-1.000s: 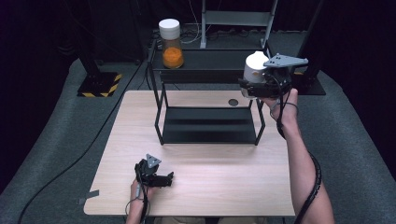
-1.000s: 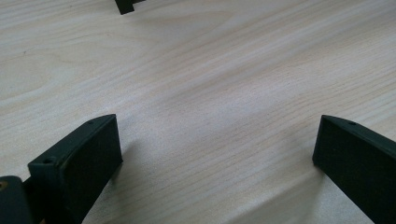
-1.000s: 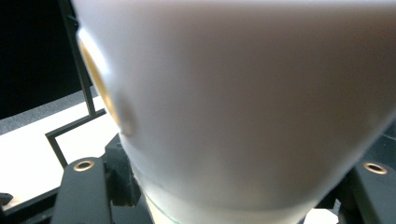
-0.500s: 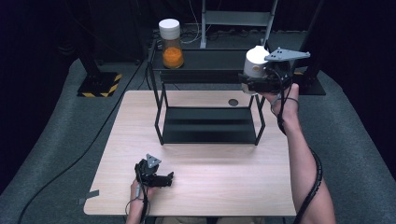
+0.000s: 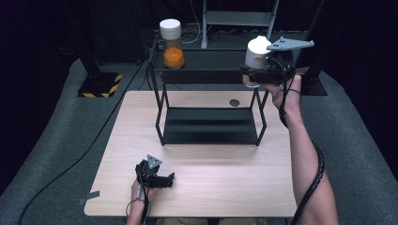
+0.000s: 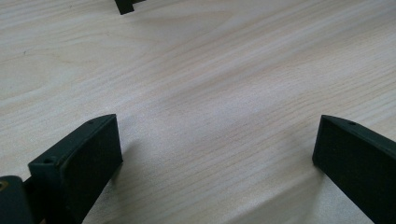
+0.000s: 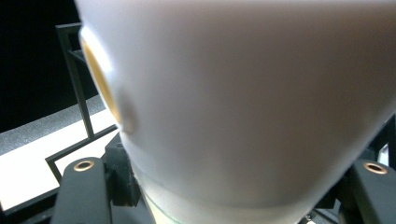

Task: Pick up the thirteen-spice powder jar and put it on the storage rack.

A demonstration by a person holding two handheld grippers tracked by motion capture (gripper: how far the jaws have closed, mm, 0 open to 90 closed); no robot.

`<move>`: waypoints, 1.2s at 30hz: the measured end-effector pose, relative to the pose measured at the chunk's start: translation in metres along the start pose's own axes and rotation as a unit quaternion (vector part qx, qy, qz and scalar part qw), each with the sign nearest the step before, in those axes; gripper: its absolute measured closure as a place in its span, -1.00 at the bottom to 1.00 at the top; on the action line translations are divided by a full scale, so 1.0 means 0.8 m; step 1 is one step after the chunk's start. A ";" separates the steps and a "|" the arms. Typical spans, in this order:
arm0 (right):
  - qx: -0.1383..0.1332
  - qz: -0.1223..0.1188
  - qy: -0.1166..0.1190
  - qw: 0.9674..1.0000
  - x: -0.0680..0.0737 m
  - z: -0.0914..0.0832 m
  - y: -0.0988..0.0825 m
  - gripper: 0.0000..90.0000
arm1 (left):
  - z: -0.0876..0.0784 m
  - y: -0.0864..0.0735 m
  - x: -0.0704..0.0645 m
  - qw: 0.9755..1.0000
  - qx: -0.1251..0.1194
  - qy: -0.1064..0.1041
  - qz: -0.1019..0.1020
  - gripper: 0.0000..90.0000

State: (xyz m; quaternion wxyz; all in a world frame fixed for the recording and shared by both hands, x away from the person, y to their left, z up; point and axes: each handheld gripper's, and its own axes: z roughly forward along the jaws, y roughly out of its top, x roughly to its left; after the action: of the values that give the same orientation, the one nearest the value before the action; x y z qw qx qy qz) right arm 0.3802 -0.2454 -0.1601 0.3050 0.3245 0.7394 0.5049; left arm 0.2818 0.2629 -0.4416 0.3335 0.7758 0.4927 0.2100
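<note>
- My left hand-held gripper (image 5: 170,179) rests on the tabletop (image 5: 211,187) at about 7 o'clock of the surface, near the front edge, its jaws spread wide with nothing but bare wood grain between them in the left gripper view.
- At about 11 o'clock, on the top level of the black shelf rack (image 5: 211,133), I see a jar with orange contents (image 5: 172,44) and a white lid, standing upright near the rack's left end.
- The rack stands on the far half of the tabletop; its lower shelf is bare and dark.
- A small dark round mark (image 5: 234,102) lies on the tabletop behind the rack, toward 1 o'clock.
- My right hand-held gripper (image 5: 253,75) is up at about 1 o'clock, at the rack's right end, level with its top shelf.
- It is pinching a white-lidded jar (image 5: 257,52); in the right gripper view the white jar (image 7: 243,102) bulks close between the two black jaws, pressed from both sides.
- Whether that jar's base touches the top shelf I cannot tell.
</note>
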 end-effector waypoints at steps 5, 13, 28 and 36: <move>-0.002 0.002 0.000 1.000 -0.003 0.001 0.010 -0.33 | 0.000 0.000 0.000 1.000 0.000 0.000 0.000 -0.98; 0.002 -0.001 -0.003 1.000 -0.005 0.007 0.023 -0.33 | 0.000 0.000 0.000 1.000 0.000 0.000 -0.001 -0.98; 0.012 0.003 -0.008 1.000 -0.014 0.025 0.041 -0.33 | 0.000 0.000 0.000 1.000 0.001 0.000 0.000 -0.98; 0.019 0.007 -0.010 1.000 -0.021 0.036 0.048 -0.33 | 0.000 0.000 0.000 1.000 0.001 -0.001 0.000 -0.98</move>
State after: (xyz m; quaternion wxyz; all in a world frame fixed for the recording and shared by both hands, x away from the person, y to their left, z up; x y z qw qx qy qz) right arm 0.4195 -0.2317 -0.1307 0.3028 0.3406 0.7433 0.4897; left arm 0.2820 0.2630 -0.4412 0.3330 0.7762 0.4928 0.2090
